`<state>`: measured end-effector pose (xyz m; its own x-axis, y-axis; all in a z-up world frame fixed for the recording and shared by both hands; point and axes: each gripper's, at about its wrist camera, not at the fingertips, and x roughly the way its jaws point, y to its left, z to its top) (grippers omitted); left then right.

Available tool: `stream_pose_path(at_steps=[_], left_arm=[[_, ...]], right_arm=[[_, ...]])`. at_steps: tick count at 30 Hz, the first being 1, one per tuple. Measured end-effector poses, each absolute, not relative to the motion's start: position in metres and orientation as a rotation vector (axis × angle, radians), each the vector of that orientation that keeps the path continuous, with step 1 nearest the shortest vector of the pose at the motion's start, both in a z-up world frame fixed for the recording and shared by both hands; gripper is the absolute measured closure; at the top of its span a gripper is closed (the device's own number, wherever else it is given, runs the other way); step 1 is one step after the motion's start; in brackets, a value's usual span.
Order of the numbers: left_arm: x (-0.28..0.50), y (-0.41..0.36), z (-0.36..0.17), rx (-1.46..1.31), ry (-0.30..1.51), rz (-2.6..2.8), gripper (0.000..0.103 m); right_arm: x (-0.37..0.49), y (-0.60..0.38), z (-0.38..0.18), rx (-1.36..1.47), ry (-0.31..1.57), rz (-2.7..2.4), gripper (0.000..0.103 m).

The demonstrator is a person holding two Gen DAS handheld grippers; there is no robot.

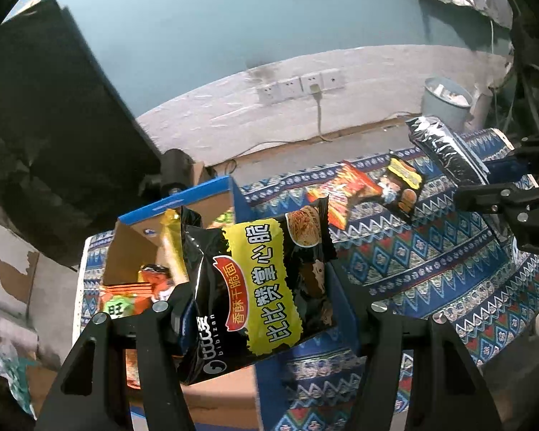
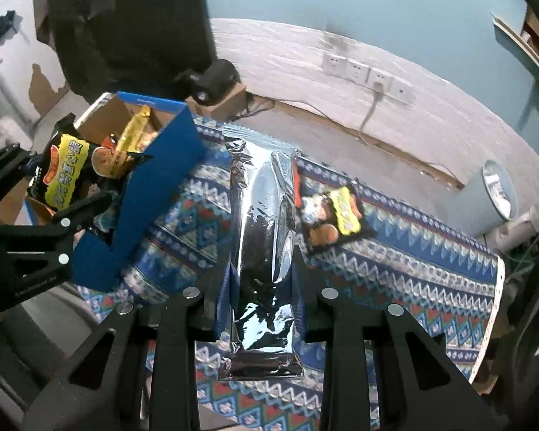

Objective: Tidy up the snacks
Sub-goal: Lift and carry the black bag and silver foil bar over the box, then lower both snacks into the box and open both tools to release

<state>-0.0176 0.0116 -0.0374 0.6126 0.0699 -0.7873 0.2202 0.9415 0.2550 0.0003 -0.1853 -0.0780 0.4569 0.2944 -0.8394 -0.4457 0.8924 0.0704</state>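
Both grippers carried snack packets above the patterned surface (image 2: 395, 269).

At the left, the left gripper (image 1: 269, 309) had its jaws spread, a black-and-yellow noodle packet (image 1: 258, 287) resting between them over the open cardboard box (image 1: 204, 194), which already held other packets. Toward the middle of the cloth lay a red packet (image 1: 345, 194) and a dark packet (image 2: 332, 212). At the right, the right gripper (image 2: 260, 287) pinched a long silver packet (image 2: 262, 230) in its jaws.
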Motion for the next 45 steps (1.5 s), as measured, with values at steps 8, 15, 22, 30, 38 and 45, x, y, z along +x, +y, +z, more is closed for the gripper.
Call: stream_pose_path(at_steps=[8, 15, 22, 30, 38, 45], left_arm=[[-0.018, 0.044, -0.033, 0.328, 0.896, -0.045, 0.039], [-0.016, 0.076, -0.03, 0.293, 0.89, -0.001, 0.039], [-0.014, 0.112, -0.032, 0.244, 0.902, 0.044, 0.039], [-0.013, 0.154, -0.044, 0.191, 0.933, 0.097, 0.039], [-0.013, 0.19, -0.057, 0.163, 0.966, 0.153, 0.039], [-0.009, 0.204, -0.065, 0.126, 0.991, 0.176, 0.039]], right_arm=[[0.008, -0.15, -0.07, -0.168, 0.991, 0.509, 0.075], [0.015, -0.11, -0.062, -0.185, 0.984, 0.558, 0.075], [0.018, -0.069, -0.052, -0.202, 0.973, 0.608, 0.075], [0.026, -0.021, -0.055, -0.189, 0.997, 0.677, 0.075], [0.033, 0.017, -0.075, -0.174, 1.063, 0.723, 0.075], [0.039, 0.04, -0.09, -0.153, 1.11, 0.742, 0.075]])
